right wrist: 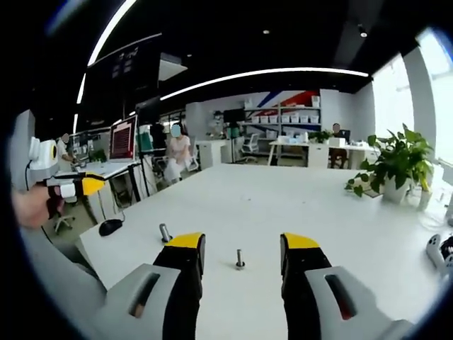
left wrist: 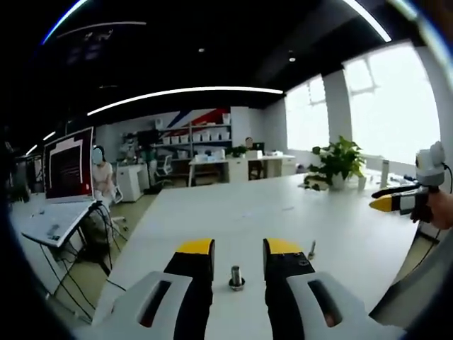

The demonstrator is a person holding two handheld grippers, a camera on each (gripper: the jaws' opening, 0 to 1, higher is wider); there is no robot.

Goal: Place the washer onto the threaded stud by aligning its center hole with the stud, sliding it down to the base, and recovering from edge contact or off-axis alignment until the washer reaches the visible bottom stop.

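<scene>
Upright, small silvery threaded stud [right wrist: 240, 259], nut-based.

Threaded stud [left wrist: 236, 277] stands upright on white table [left wrist: 283, 212], washer at base.

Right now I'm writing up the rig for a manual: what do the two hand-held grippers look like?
Both match. The left hand-held gripper has two black jaws with yellow tips, set in pale grey housings with dark slots. The right hand-held gripper is built the same. Seen from the side in the other's view, each carries a white rounded camera box on top of a black body, with a yellow-tipped jaw pointing forward.
</scene>
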